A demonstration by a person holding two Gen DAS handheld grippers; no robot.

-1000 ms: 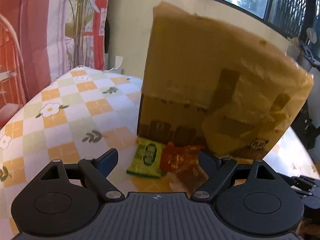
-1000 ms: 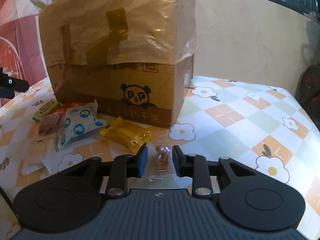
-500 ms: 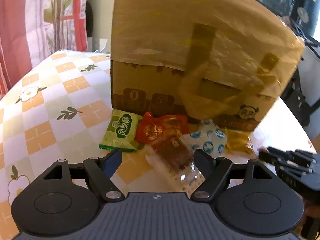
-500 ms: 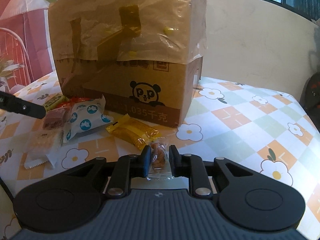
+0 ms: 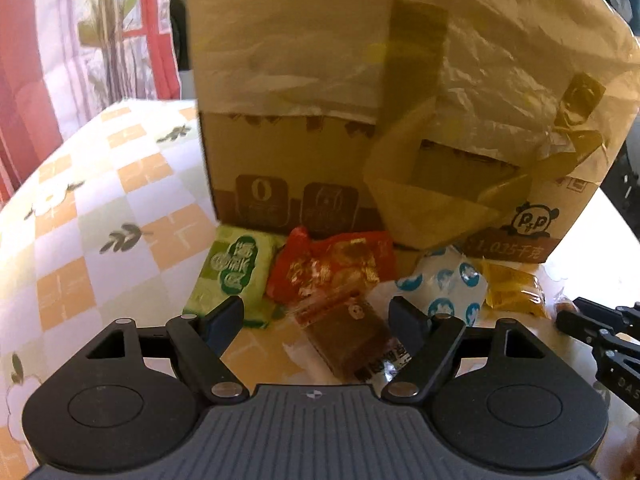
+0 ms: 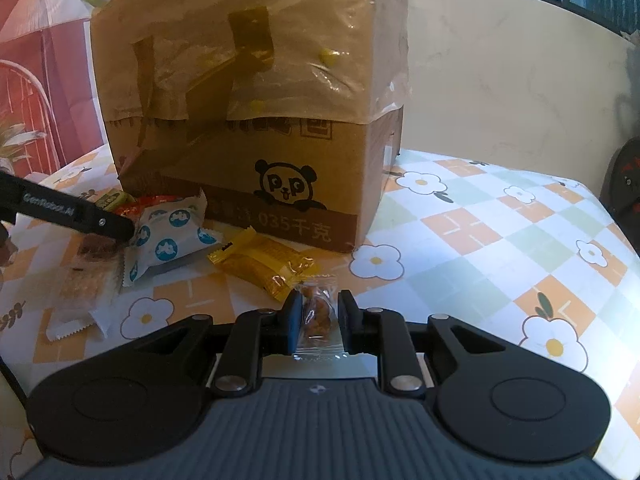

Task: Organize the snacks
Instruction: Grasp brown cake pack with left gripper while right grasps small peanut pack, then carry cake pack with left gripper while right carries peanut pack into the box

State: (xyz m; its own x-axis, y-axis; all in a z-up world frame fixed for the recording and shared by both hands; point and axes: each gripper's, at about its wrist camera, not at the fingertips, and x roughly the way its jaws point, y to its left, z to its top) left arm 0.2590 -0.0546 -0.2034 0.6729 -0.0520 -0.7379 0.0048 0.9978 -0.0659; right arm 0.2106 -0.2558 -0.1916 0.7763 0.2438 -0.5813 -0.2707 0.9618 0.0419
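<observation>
My right gripper (image 6: pixel 319 322) is shut on a small clear packet of brown nuts (image 6: pixel 316 314), low over the table. My left gripper (image 5: pixel 318 314) is open, its fingers either side of a clear packet with a brown cake (image 5: pixel 352 340). Beyond it lie a green packet (image 5: pixel 234 270), a red packet (image 5: pixel 332 266), a white packet with blue dots (image 5: pixel 448 284) and a yellow packet (image 5: pixel 510 288). The yellow packet (image 6: pixel 262 262) and the blue-dotted one (image 6: pixel 170 236) also show in the right wrist view. All lie before a cardboard box (image 6: pixel 256 112).
The table wears a checked flower cloth (image 6: pixel 480 240). The tall box (image 5: pixel 360 120), partly wrapped in plastic film, stands behind the snacks. A pale biscuit packet (image 6: pixel 78 296) lies at the left. The left gripper's finger (image 6: pixel 64 212) crosses the right wrist view. A wall and window stand behind.
My right gripper has closed on the nut packet and lifted a little. My left gripper has swung and come in low, bringing the brown cake packet between its open fingers.
</observation>
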